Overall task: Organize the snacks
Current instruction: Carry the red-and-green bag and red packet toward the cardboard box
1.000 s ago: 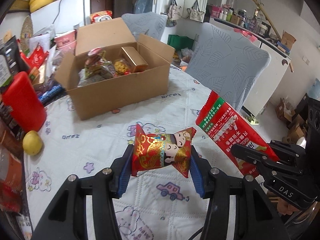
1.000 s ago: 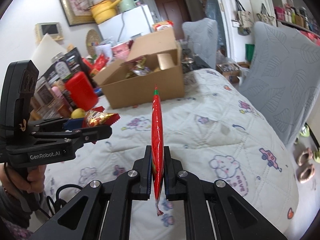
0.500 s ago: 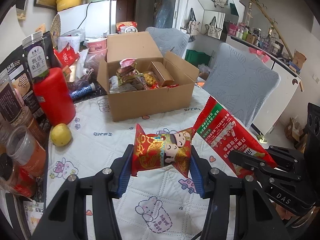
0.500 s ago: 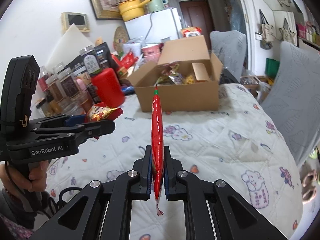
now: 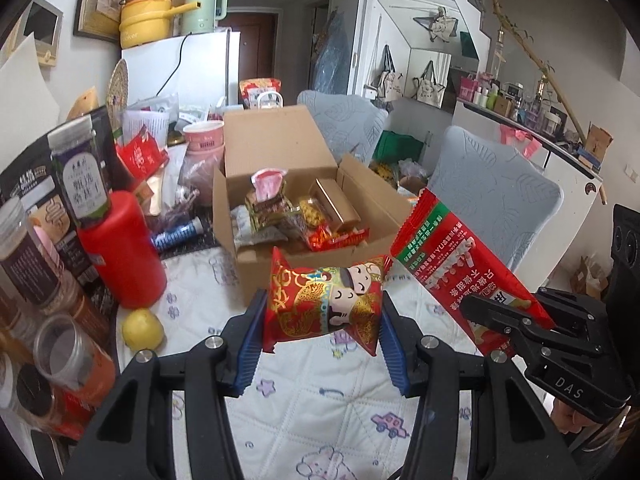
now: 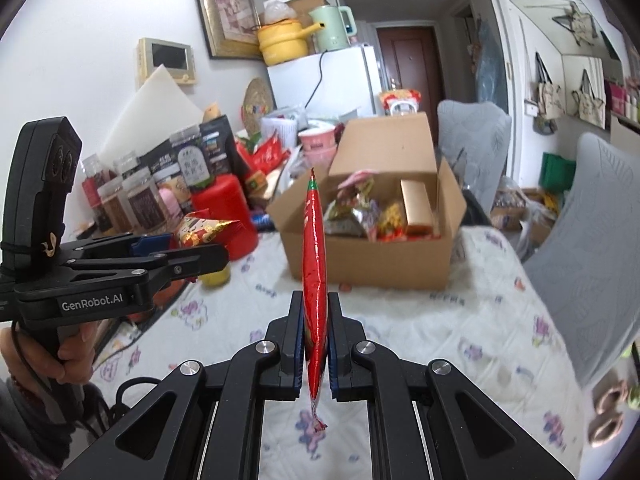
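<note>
My left gripper (image 5: 320,316) is shut on a red and gold cartoon snack packet (image 5: 326,302), held above the table just in front of the open cardboard box (image 5: 256,256). My right gripper (image 6: 316,332) is shut on a flat red snack bag (image 6: 314,248), seen edge-on, pointing at the box (image 6: 372,266). In the left wrist view that bag (image 5: 456,258) hangs to the right of my packet. The left gripper and its packet (image 6: 204,230) show at the left of the right wrist view. The box holds several snacks and a gold carton (image 5: 336,204).
A red canister (image 5: 124,252), a yellow lemon (image 5: 142,328) and several jars (image 5: 60,364) crowd the table's left side. More packets and cups are piled behind the box. Grey chairs (image 5: 492,196) stand at the right. The quilted tablecloth (image 5: 320,408) lies below the grippers.
Both grippers have risen and moved toward the box with their snacks still held. The box now looks closer and its inside shows more fully.
</note>
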